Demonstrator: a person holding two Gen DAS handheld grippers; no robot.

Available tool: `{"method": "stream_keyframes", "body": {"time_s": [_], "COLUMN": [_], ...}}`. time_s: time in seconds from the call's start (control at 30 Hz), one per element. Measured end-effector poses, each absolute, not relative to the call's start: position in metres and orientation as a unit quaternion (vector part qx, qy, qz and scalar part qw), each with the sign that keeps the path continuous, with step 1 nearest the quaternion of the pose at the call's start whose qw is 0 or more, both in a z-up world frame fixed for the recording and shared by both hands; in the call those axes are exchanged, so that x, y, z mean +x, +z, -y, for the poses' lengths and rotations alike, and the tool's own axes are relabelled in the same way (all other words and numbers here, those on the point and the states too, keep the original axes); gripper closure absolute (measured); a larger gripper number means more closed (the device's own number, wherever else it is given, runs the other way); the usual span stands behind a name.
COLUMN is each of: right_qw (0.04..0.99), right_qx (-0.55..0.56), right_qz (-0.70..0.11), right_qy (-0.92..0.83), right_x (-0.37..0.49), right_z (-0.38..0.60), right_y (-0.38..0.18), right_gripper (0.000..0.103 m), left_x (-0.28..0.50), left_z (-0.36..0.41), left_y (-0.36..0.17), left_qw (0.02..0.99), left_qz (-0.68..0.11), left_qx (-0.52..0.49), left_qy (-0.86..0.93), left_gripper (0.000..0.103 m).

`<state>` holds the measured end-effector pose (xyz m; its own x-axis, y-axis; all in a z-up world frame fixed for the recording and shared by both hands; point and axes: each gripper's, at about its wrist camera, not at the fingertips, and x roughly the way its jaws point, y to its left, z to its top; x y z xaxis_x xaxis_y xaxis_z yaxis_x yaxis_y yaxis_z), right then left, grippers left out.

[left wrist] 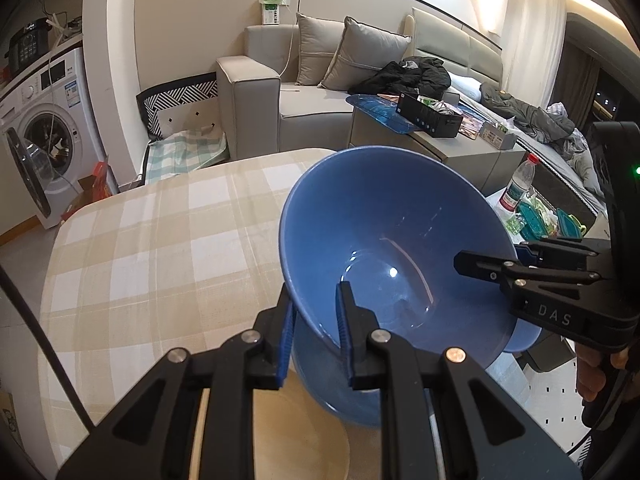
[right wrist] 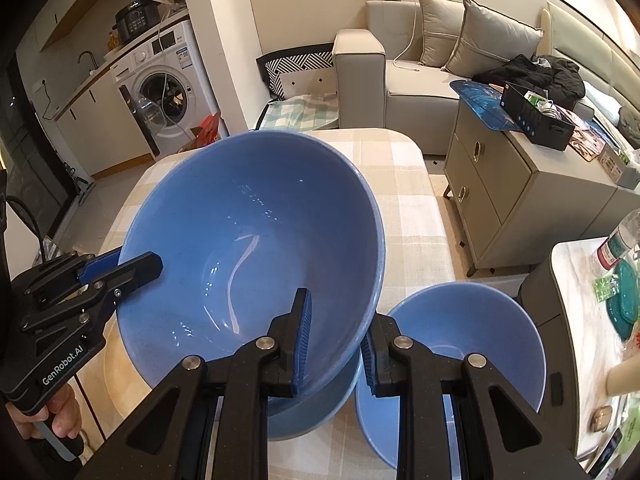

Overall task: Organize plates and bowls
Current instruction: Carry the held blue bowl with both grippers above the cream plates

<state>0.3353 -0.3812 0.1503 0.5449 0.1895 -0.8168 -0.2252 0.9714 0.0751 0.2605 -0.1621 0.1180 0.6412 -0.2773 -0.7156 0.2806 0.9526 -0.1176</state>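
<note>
Grey sofa, washing machine

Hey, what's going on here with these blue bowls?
A person is holding one large blue bowl with both handheld grippers. The left gripper and right gripper each clamp its rim on opposite sides, holding it tilted above another blue dish. A smaller blue bowl sits beside it on the checked tablecloth.

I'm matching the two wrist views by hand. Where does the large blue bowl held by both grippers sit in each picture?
Left wrist: large blue bowl sits centre-right, tilted, left gripper on its near rim, right gripper on its right rim.
Right wrist: centre-left, right gripper on its near rim.
Shared landmark: the beige sofa.
</note>
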Motion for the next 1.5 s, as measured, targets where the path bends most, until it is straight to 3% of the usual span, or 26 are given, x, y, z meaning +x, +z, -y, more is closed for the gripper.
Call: {"method": "stream_keyframes", "body": {"time_s": [1.5], "right_qw": [0.857], "right_qx": [-0.091], "right_qz": [-0.495], "right_qy": [0.111], "right_x": [0.314], "right_z": [0.371], "right_y": [0.099], "right_gripper": [0.08], "left_x": [0.237], "left_z": [0.162], "left_y": [0.065], "left_qw": [0.892], "left_qz": [-0.429], "left_qx": [0.015], "left_qy": [-0.146], "left_gripper": [0.085]}}
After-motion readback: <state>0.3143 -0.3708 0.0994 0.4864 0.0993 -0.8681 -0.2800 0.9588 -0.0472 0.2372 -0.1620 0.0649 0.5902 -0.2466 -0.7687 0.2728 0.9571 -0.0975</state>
